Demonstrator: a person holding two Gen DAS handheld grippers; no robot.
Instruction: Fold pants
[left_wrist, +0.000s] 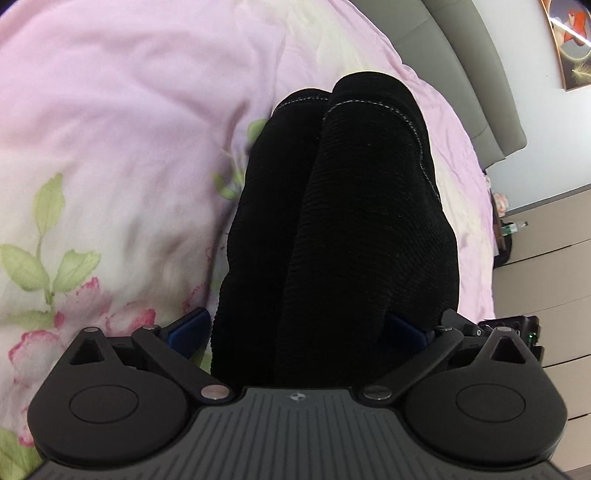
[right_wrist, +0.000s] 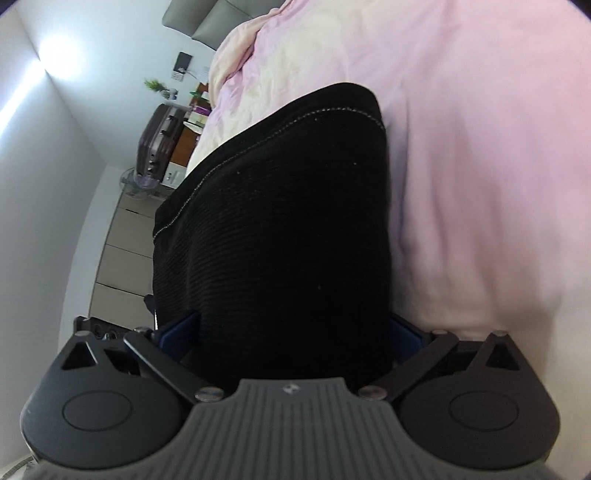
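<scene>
Pants (left_wrist: 343, 221) of black ribbed cloth lie on a bed, on a pink bedcover (left_wrist: 110, 110) printed with green leaves and pink flowers. In the left wrist view they stretch from the 6 o'clock edge up toward 12 o'clock, in two long rolls side by side, with a line of pale stitching along the far edges.

Left gripper (left_wrist: 297, 332) has its fingers (left_wrist: 188, 326) spread wide. The near end of the pants is between them and fills most of the gap. Only the blue pads at 9 and 3 o'clock of the cloth are showing, and they seem to stand just beside it; I cannot tell if they touch it.

Right gripper (right_wrist: 291, 332) is the same: fingers (right_wrist: 177, 332) wide apart, black cloth between them, blue pads at both sides of it. In this view the pants (right_wrist: 280, 229) rise toward 12 o'clock as one broad band with a stitched seam along its 10 o'clock edge.

Around the bed are a grey padded headboard (left_wrist: 454, 66) at 1 o'clock in the left view, pale drawers (left_wrist: 546, 266) at 3 o'clock, and a dark suitcase (right_wrist: 159, 136) at 10 o'clock in the right view.
</scene>
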